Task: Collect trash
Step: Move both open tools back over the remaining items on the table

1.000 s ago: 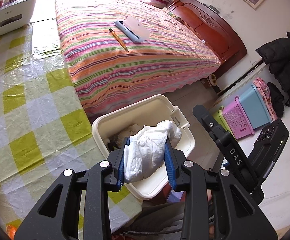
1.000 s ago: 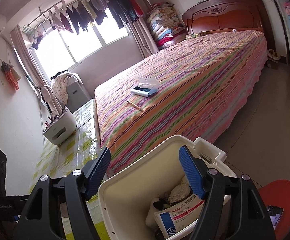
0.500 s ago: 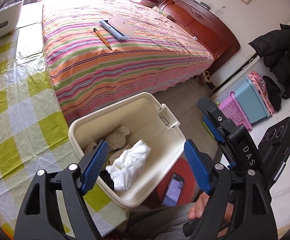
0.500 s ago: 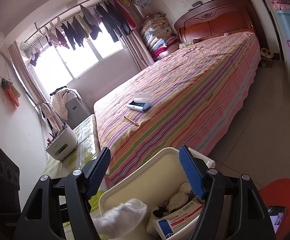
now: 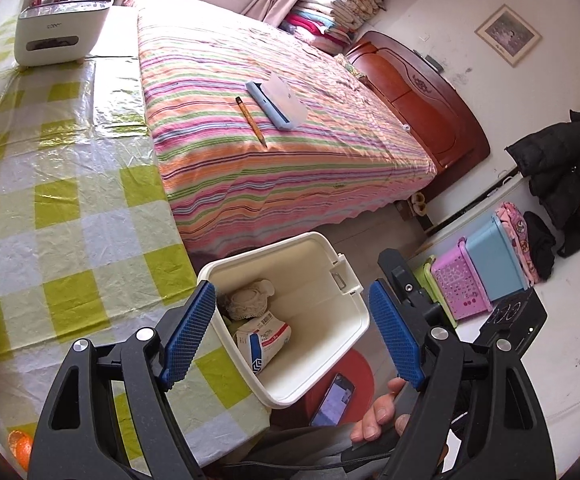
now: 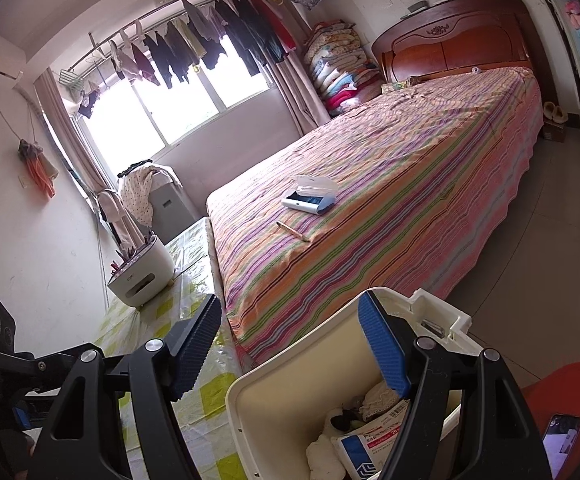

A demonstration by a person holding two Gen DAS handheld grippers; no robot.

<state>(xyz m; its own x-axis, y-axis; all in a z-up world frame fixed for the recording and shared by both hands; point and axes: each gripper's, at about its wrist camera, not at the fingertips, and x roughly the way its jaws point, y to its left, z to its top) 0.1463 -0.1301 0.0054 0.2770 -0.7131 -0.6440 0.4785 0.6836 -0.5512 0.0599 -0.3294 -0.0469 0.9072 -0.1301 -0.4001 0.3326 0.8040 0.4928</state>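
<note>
Jaws L gripper (image 5: 292, 332) wide, empty, over bin (image 5: 354, 340) | R gripper (image 6: 294, 346) wide, empty

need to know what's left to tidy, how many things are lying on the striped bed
2: a pencil mid-bed and an open blue-and-white case just beyond it. More may be hidden near the headboard.

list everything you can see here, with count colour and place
bin: 1, cream, at table edge, trash inside
packet: 1, white and blue, in bin
bed: 1, striped cover
pencil: 1, yellow, on bed
case: 1, blue and white, open, on bed
table: 1, green check cloth
holder: 1, white, far end of table
phone: 1, on red stool
crates: pink, blue, green, by wall
left gripper: open, empty, over bin
right gripper: open, empty, at bin
</note>
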